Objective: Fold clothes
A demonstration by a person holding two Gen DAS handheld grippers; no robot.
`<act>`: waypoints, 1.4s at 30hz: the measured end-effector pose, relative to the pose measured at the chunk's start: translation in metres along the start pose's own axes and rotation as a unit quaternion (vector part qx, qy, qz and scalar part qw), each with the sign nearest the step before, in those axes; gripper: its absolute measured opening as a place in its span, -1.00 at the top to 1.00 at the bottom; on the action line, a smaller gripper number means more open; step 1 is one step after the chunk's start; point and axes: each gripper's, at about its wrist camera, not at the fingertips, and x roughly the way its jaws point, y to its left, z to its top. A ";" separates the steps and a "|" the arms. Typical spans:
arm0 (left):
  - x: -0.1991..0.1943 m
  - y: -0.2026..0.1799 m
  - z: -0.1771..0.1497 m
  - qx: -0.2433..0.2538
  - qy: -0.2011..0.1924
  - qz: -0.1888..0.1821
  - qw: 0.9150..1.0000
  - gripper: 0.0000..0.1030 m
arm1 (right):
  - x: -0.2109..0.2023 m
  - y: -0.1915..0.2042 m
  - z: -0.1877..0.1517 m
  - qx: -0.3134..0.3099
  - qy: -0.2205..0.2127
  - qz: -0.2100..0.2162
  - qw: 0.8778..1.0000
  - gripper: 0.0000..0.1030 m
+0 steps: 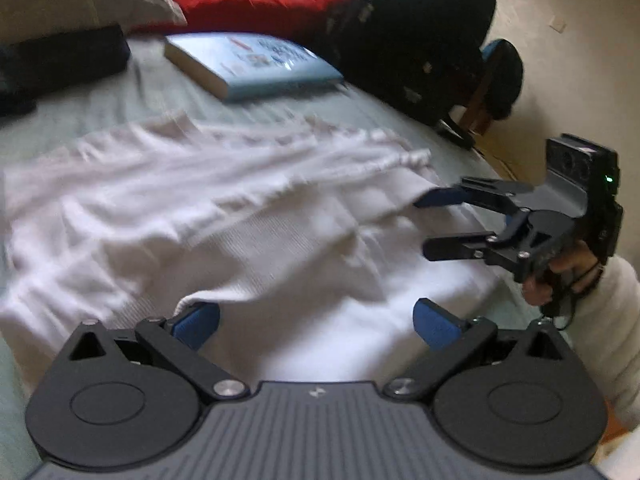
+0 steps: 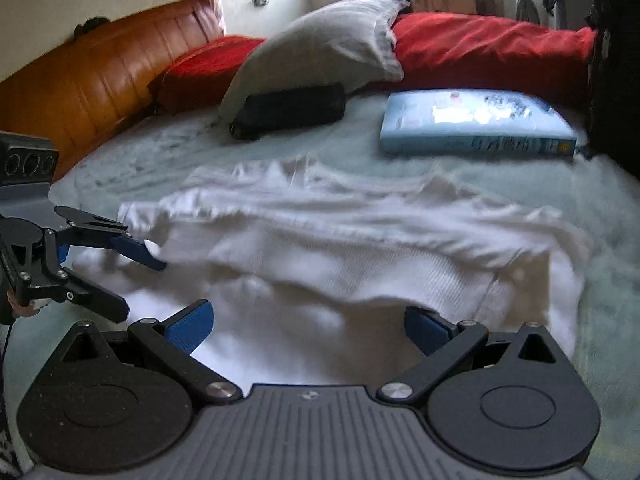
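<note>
A white knit garment (image 1: 208, 216) lies crumpled and spread on a pale green bed sheet (image 1: 100, 108); it also shows in the right wrist view (image 2: 360, 248). My left gripper (image 1: 316, 322) is open just above the garment's near edge, its blue pads apart and empty. My right gripper (image 2: 306, 322) is open too, over the near edge of the garment. Each gripper shows in the other's view: the right one (image 1: 424, 222) at the garment's right side, the left one (image 2: 144, 284) at its left side, both with jaws apart.
A light blue book (image 2: 472, 124) lies beyond the garment. A black pouch (image 2: 288, 114), a grey pillow (image 2: 320, 48) and red pillows (image 2: 488, 44) sit at the head of the bed by a brown headboard (image 2: 92, 76). A black bag (image 1: 412, 36) stands at the bed's right edge.
</note>
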 end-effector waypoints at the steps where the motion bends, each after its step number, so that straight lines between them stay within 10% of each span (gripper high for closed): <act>1: 0.000 0.001 0.007 0.009 -0.008 0.010 1.000 -0.99 | 0.002 -0.003 0.004 -0.002 -0.004 -0.004 1.000 -1.00; 11: 0.002 0.016 0.079 0.049 -0.100 0.144 0.983 -0.98 | 0.020 -0.037 0.044 0.019 -0.050 -0.069 0.996 -1.00; 20: -0.032 0.003 0.028 0.065 -0.083 0.107 0.989 -0.99 | -0.028 -0.036 0.021 0.002 -0.069 -0.079 0.994 -1.00; 26: -0.035 -0.005 -0.031 0.052 -0.054 0.102 0.992 -0.99 | -0.035 -0.062 0.014 0.027 -0.045 -0.095 0.994 -0.24; 32: -0.035 -0.015 -0.048 0.032 -0.058 0.091 0.994 -0.99 | -0.001 -0.094 0.022 0.075 -0.034 -0.092 0.992 -0.13; 36: -0.034 -0.016 -0.046 0.020 -0.063 0.093 0.994 -0.99 | 0.010 -0.094 0.020 0.083 -0.037 -0.097 0.991 0.75; 42: -0.047 -0.010 -0.043 0.013 -0.085 0.091 0.992 -0.99 | -0.013 -0.102 0.025 0.089 -0.063 -0.107 0.988 0.83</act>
